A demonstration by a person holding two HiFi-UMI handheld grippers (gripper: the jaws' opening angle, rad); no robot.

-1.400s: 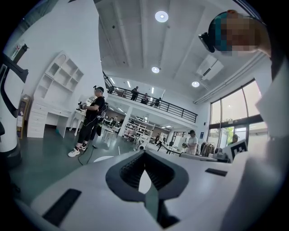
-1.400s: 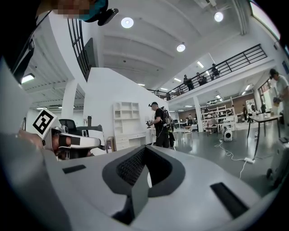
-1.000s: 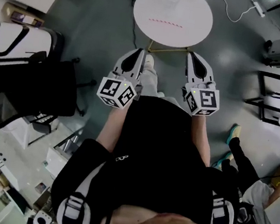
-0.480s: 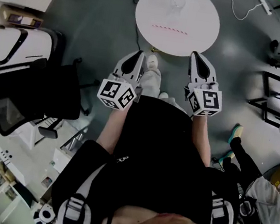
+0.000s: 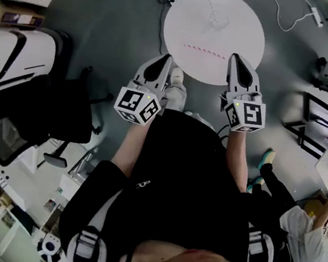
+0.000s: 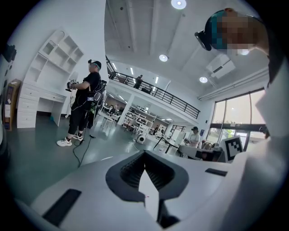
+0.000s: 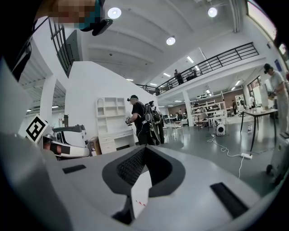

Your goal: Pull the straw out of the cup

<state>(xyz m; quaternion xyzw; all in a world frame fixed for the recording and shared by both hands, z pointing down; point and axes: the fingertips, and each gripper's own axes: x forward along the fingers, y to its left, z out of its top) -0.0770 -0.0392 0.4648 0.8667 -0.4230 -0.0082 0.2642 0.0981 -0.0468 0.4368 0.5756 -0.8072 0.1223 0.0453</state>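
**Both grippers clenched at the table's edge**

The left gripper [image 5: 165, 58] and right gripper [image 5: 235, 58] hang at the near edge of the round white table [image 5: 244, 23], fingers clenched on nothing. A red-striped straw [image 5: 199, 47] lies flat on the table, apart from the clear cup [image 5: 216, 21]. The cup's contents are too faint to make out.

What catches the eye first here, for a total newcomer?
The left gripper and right gripper, grey and pointed, are held out in front of the person, jaws together and empty. Beyond them stands a round white table, bearing a clear cup with a straw in it and a red-striped straw lying nearer.
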